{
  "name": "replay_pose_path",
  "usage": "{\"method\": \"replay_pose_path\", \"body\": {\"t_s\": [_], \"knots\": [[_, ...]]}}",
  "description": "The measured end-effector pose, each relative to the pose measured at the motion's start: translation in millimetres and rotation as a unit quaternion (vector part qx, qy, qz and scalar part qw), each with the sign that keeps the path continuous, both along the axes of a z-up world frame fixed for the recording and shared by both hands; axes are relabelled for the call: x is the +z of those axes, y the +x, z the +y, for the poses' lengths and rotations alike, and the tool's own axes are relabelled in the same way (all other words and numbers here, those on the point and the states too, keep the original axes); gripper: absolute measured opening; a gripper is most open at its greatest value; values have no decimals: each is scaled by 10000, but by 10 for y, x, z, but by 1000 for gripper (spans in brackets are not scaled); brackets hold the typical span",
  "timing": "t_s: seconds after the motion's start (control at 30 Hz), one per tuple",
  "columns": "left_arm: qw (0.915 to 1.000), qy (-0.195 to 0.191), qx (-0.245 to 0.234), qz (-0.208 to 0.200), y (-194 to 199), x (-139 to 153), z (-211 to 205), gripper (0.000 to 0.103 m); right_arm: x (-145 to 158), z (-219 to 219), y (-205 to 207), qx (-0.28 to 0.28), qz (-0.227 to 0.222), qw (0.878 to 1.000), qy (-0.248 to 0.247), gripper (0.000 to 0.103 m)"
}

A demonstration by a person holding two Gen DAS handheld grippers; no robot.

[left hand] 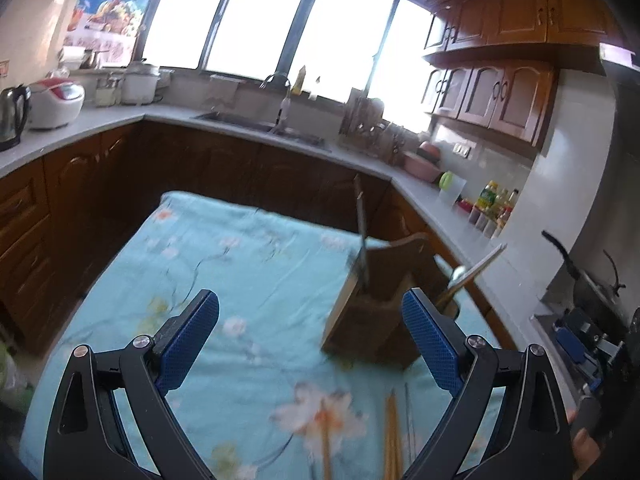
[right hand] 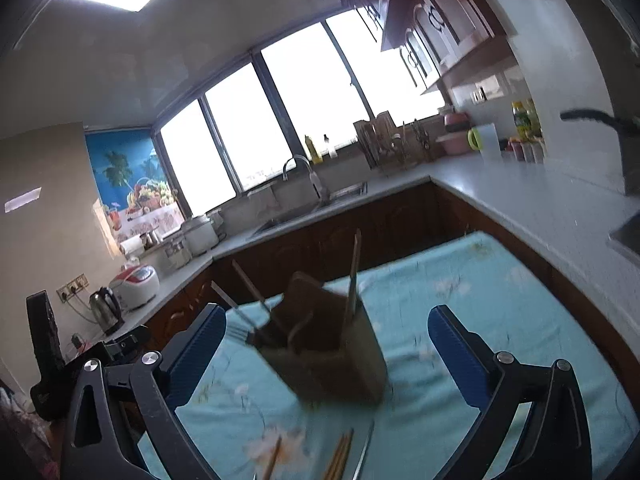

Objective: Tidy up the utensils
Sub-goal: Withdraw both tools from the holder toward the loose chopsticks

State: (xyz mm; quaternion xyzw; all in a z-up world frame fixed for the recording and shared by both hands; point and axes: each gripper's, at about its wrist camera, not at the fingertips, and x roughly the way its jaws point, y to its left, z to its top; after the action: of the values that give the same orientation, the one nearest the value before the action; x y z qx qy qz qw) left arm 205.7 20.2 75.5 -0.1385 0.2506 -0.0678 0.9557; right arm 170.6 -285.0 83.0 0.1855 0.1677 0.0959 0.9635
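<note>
Seen from the left wrist, the left gripper (left hand: 310, 340) hangs over the floral tablecloth (left hand: 248, 264) with its jaws wide apart and empty. Ahead and to its right stands the wooden utensil holder (left hand: 376, 308), a few utensils already upright in it, while loose chopsticks (left hand: 392, 432) lie on the cloth nearer the camera.

From the right wrist, the right gripper (right hand: 326, 354) is likewise spread and holding nothing — the holder (right hand: 340, 356) sits between its fingers but apart from them, with chopsticks (right hand: 340, 456) lying below. These sticks look light, stiff and slippery — probably best pinched mid-length, across the shaft.
</note>
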Motion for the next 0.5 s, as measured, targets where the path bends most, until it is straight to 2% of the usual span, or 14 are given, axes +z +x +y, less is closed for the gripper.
{"method": "replay_pose_path", "body": {"t_s": [0.23,0.5], "knots": [[9993,-121,33,358,-362,-327,105,95,-339,45,-279,42,487,9988,-27,102],[9978,4,19,660,-695,-677,124,95,-666,85,-505,24,863,9962,-120,102]]}}
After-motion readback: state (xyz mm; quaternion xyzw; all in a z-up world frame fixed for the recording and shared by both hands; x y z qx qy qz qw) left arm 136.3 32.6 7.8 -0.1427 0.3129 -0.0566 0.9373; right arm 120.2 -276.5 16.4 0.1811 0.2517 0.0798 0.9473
